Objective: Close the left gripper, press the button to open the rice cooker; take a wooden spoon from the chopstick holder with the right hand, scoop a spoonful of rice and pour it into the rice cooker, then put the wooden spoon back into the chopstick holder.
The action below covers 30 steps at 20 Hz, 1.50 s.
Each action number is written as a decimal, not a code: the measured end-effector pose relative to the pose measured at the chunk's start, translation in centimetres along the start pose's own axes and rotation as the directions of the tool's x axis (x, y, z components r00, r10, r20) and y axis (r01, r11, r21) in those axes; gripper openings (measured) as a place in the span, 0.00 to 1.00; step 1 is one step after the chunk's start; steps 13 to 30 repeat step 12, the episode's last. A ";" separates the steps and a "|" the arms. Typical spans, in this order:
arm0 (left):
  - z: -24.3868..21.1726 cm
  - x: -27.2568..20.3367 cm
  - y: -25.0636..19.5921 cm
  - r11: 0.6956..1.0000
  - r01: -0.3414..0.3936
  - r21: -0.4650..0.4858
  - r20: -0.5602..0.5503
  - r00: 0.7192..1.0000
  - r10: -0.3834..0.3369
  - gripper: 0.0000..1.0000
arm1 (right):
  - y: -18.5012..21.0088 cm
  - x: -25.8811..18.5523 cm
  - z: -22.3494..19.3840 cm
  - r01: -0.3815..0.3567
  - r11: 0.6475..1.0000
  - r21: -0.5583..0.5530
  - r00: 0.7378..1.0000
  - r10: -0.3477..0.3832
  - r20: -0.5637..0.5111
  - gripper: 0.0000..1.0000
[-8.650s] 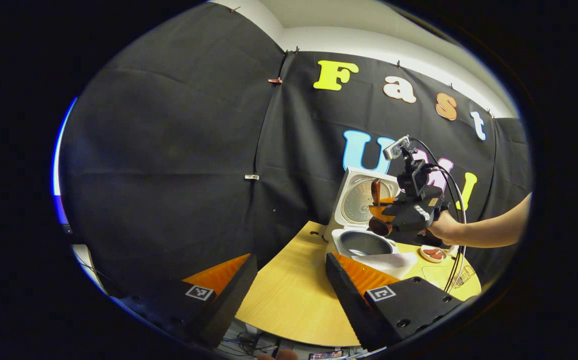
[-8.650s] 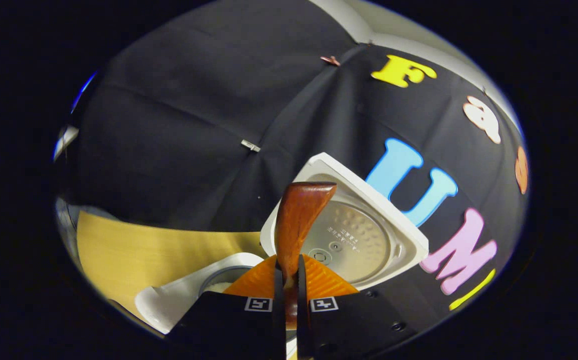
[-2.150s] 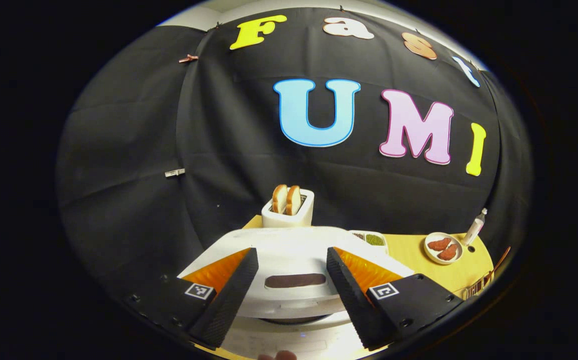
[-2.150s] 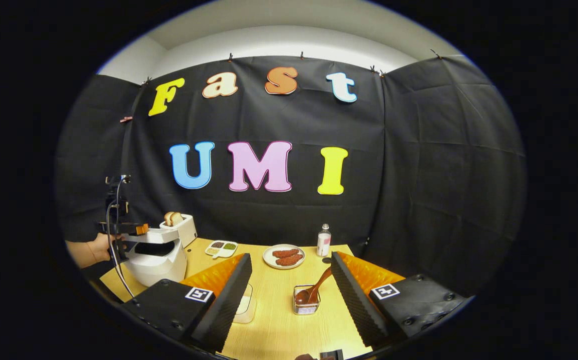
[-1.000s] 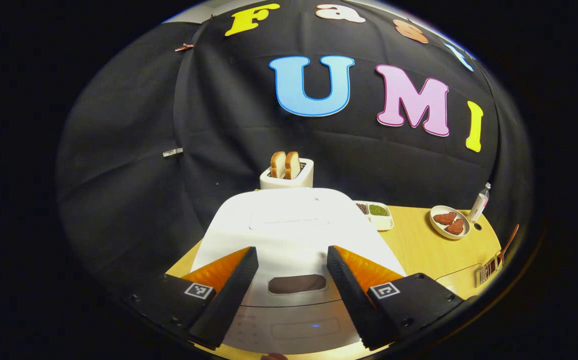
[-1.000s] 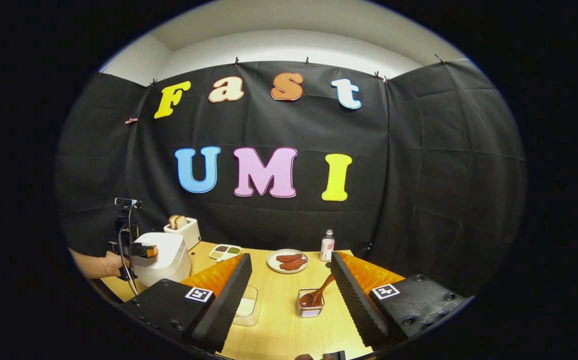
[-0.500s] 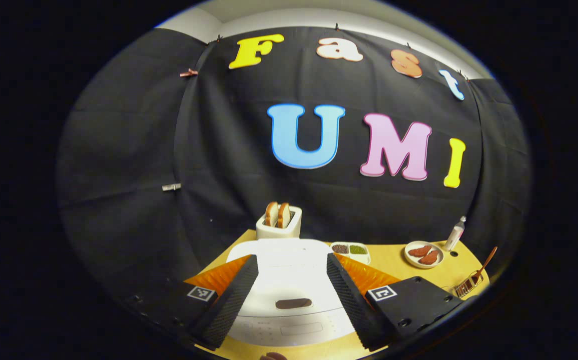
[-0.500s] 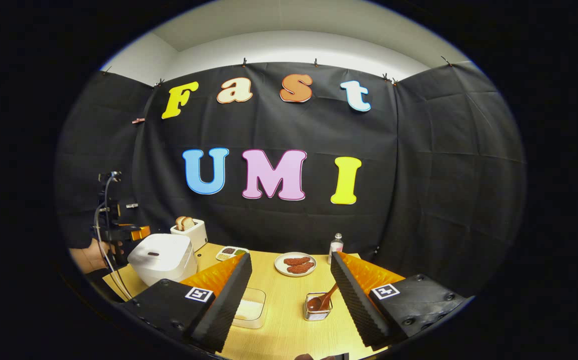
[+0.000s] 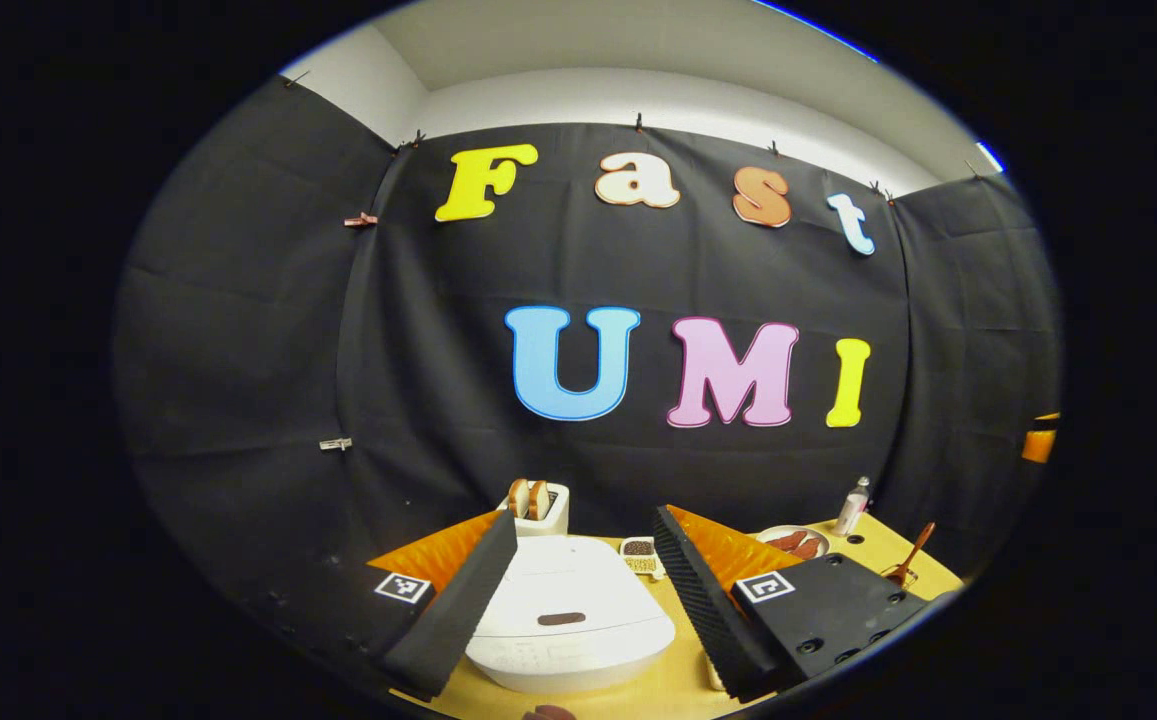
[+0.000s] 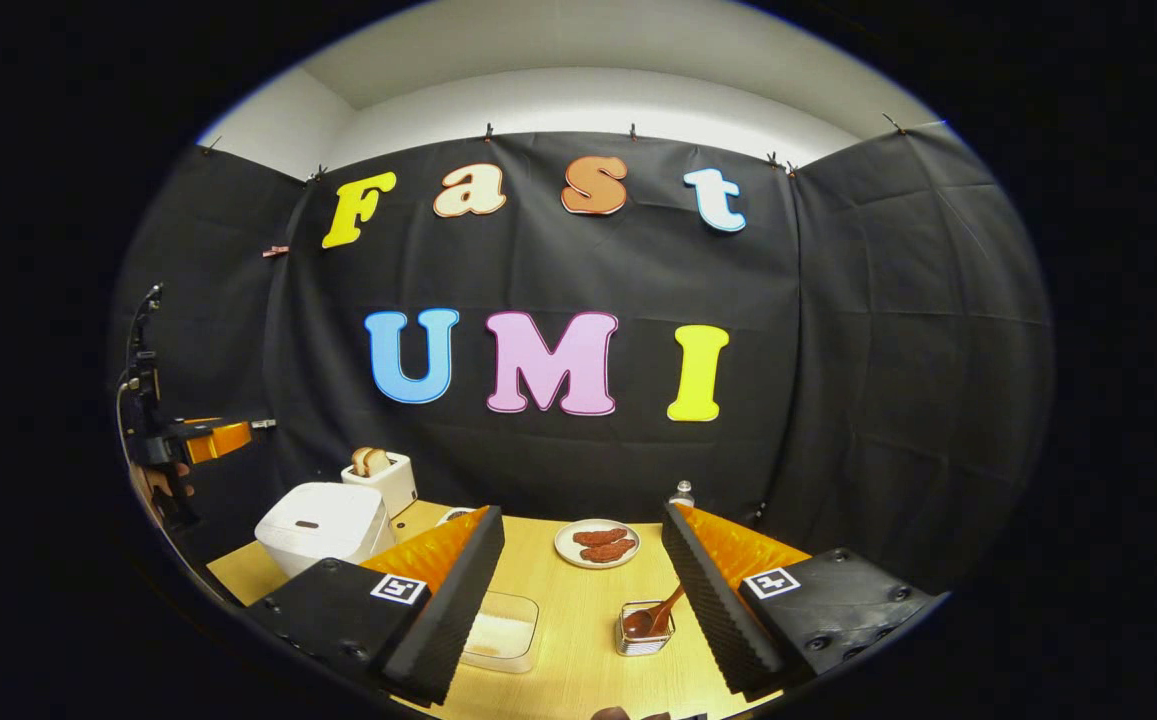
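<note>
both hand-held grippers gape wide and hold nothing: the left hand-held gripper (image 9: 578,590) hangs above the closed rice cooker (image 9: 568,620), the right hand-held gripper (image 10: 583,590) off to its right. right of the rice cooker, the wooden spoon (image 10: 656,615) stands in the chopstick holder (image 10: 644,632) on the table (image 10: 578,670).

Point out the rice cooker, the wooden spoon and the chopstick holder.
rice cooker (image 10: 323,527): right gripper view, closed lid top.
wooden spoon (image 10: 662,611): right gripper view, handle.
chopstick holder (image 10: 643,641): right gripper view, front wall.

Bottle (image 10: 681,493) half hidden – behind right gripper (image 10: 583,590).
</note>
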<state>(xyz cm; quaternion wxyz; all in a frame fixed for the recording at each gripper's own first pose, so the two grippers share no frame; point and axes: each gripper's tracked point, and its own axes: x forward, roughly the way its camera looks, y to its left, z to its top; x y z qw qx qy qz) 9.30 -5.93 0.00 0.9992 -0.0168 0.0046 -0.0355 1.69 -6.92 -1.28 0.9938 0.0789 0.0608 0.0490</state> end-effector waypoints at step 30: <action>5.5 -7.9 -0.3 1.000 -0.010 0.019 0.088 0.996 0.008 0.95 | 0.6 0.4 1.8 0.009 1.000 -0.028 0.998 -0.008 0.057 0.99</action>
